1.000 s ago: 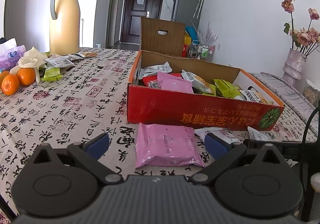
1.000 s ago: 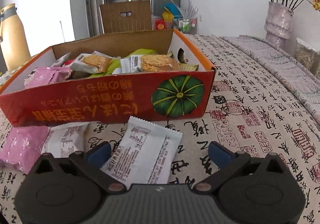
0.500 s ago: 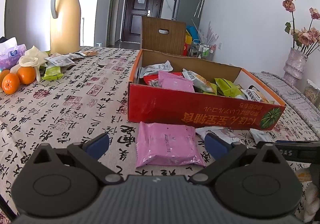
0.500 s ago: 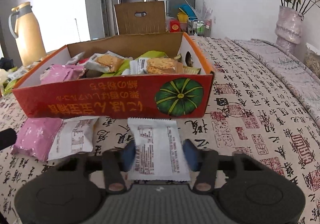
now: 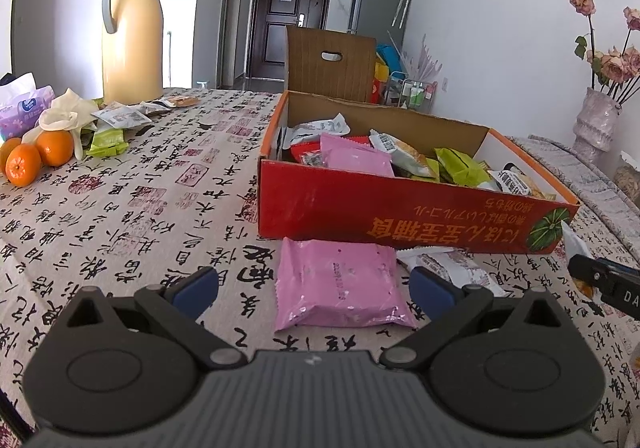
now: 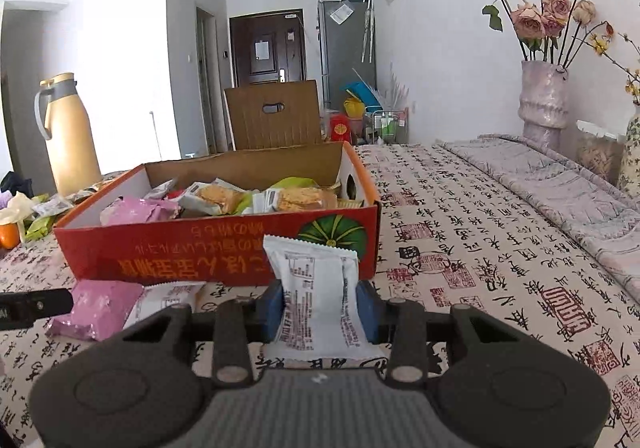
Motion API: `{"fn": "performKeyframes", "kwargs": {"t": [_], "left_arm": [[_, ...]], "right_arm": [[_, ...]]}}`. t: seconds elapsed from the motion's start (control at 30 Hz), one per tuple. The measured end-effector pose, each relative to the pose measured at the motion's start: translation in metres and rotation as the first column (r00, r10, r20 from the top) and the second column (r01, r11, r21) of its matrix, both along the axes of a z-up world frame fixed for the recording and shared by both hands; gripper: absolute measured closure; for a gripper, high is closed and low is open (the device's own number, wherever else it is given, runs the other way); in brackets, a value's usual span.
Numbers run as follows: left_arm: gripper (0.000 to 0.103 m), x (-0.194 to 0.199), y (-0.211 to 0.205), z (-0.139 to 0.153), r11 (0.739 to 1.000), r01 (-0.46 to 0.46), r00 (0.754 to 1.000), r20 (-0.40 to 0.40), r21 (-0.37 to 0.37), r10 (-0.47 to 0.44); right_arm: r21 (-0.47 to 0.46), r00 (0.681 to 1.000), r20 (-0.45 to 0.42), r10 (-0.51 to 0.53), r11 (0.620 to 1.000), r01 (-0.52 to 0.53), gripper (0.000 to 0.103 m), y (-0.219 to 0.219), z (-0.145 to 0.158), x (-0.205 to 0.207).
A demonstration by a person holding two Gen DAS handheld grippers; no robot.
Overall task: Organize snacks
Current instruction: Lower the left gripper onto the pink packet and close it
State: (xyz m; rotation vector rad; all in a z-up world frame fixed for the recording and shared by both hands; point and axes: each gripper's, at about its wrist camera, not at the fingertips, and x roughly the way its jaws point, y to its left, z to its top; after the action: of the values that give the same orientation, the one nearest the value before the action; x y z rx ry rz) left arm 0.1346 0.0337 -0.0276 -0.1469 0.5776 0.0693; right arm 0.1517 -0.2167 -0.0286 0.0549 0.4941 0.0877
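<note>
The right gripper [image 6: 320, 306] clamps a white packet [image 6: 320, 300] between its blue pads, gripped at mid-length so the top edge stands upright, seemingly clear of the cloth. That hold suits a lift over the near wall of the red box [image 6: 224, 260], which stands just beyond the packet.

The left gripper [image 5: 314, 290] is spread wide and holds nothing. It faces a pink packet [image 5: 340, 284] lying flat on the cloth [image 5: 140, 208], between the pads but touched by neither. The pink packet's far edge lies near the box's near wall. A second white packet [image 5: 448, 268] lies just right of it, close to the right pad [image 5: 432, 292].

The box is already crowded with snacks, though its left far corner shows some room. Judged from this, the near wall is the edge to clear. The cloth right of the box lies open. Oranges [image 5: 36, 156] and a flask [image 5: 132, 36] stand well apart, far left.
</note>
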Motion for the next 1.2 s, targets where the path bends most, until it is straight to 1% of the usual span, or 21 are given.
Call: {"fn": "performKeyframes", "kwargs": {"t": [0.13, 0.23, 0.33, 0.4, 0.57, 0.77, 0.83, 0.93, 1.0, 1.2], "left_arm": [[0.000, 0.002, 0.000, 0.001, 1.000, -0.007, 1.000, -0.025, 0.003, 0.007], [0.000, 0.003, 0.001, 0.009, 1.000, 0.003, 0.999, -0.048, -0.004, -0.003], [0.000, 0.008, -0.004, 0.016, 0.999, 0.000, 0.997, -0.080, 0.034, 0.003], [0.000, 0.017, -0.009, 0.018, 0.998, 0.003, 0.992, -0.123, 0.066, 0.005], [0.000, 0.043, -0.016, 0.016, 0.998, 0.013, 0.978, -0.210, 0.066, 0.001], [0.000, 0.065, -0.021, -0.002, 0.998, -0.005, 0.954, -0.300, 0.064, 0.024], [0.000, 0.067, -0.022, -0.007, 0.997, -0.011, 0.949, -0.313, 0.075, 0.034], [0.000, 0.069, -0.022, -0.012, 0.998, -0.012, 0.946, -0.323, 0.069, 0.034], [0.000, 0.069, -0.024, -0.014, 0.996, -0.012, 0.950, -0.311, 0.089, 0.039], [0.000, 0.067, -0.026, -0.016, 0.996, -0.005, 0.960, -0.279, 0.094, 0.031]], "right_arm": [[0.011, 1.000, 0.005, -0.002, 1.000, 0.002, 0.065, -0.002, -0.003, 0.000], [0.023, 1.000, 0.009, 0.004, 1.000, -0.004, 0.065, -0.003, -0.005, 0.000], [0.034, 1.000, 0.014, 0.005, 0.999, -0.006, 0.065, -0.004, -0.006, -0.002], [0.039, 1.000, 0.020, 0.002, 0.999, -0.003, 0.065, -0.004, -0.006, -0.003], [0.043, 0.999, 0.040, 0.007, 0.999, -0.009, 0.064, -0.005, -0.006, -0.006], [0.055, 0.999, 0.048, 0.016, 0.998, -0.018, 0.064, -0.006, -0.006, -0.007], [0.058, 0.999, 0.049, 0.018, 0.998, -0.021, 0.064, -0.006, -0.006, -0.007], [0.060, 0.998, 0.052, 0.022, 0.998, -0.025, 0.063, -0.006, -0.006, -0.007], [0.061, 0.998, 0.052, 0.022, 0.998, -0.025, 0.063, -0.006, -0.006, -0.008], [0.060, 0.998, 0.051, 0.022, 0.998, -0.025, 0.063, -0.006, -0.006, -0.008]]}}
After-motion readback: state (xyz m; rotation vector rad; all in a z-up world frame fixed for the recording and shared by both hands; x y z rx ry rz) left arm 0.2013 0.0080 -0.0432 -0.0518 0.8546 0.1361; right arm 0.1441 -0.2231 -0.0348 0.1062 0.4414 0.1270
